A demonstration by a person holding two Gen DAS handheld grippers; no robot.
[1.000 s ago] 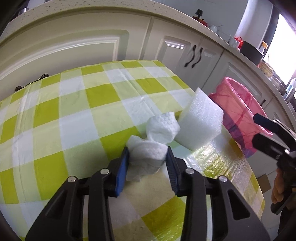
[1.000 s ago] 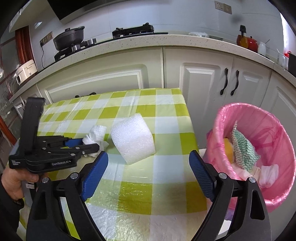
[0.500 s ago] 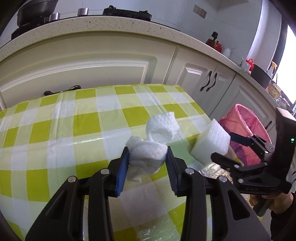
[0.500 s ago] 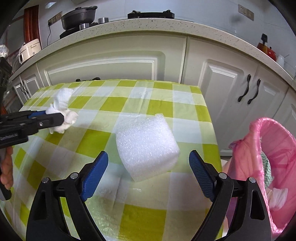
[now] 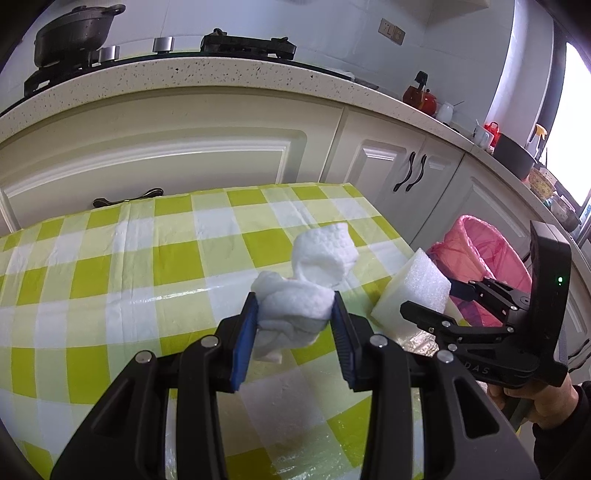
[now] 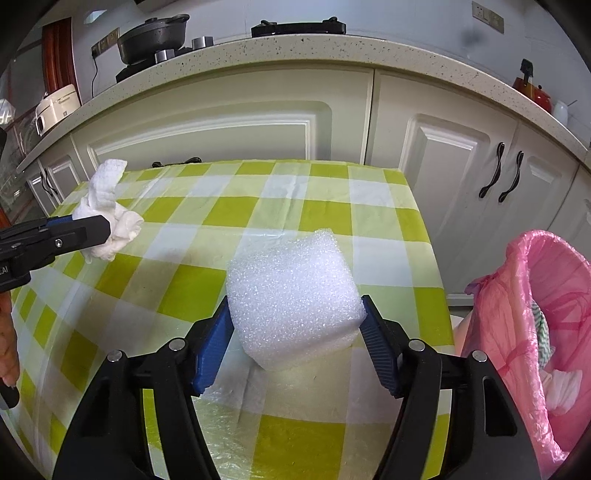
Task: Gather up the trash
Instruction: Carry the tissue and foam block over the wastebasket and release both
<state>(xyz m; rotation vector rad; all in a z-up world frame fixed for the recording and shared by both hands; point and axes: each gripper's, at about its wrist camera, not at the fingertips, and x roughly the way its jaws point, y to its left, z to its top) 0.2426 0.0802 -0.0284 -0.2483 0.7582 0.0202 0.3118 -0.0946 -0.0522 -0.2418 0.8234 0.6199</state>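
Checked green-and-white tablecloth (image 6: 258, 206) covers the table under both grippers, with cream kitchen cabinets (image 5: 177, 147) and a speckled countertop (image 6: 295, 51) beyond the fingertips. Pink-lined trash bin (image 6: 524, 302) stands off the table edge, right of the right gripper (image 6: 295, 317), already holding some white tissue and a green zigzag cloth. Right gripper's jaws are closing around the white foam block (image 6: 291, 295); the block sits on the tablecloth between the blue pads (image 6: 214, 332), both pads at its sides, left one looks to be touching, firm press cannot be confirmed. In the left wrist view the same foam block (image 5: 413, 284) lies right of the left gripper (image 5: 295, 317), near the table edge, with the right gripper (image 5: 439, 299) over it and the person's hand (image 5: 546, 402) on its handle. Left gripper is clenched on a crumpled white paper towel (image 5: 295, 306), wad pinched between the blue pads and held clear above the cloth, a loose end sticking up past the fingertips. From the right wrist view, that paper towel (image 6: 110, 221) hangs left of the right gripper, well apart from the foam. Black pot (image 5: 70, 33) and red kettle (image 5: 419, 98) on the counter far ahead.
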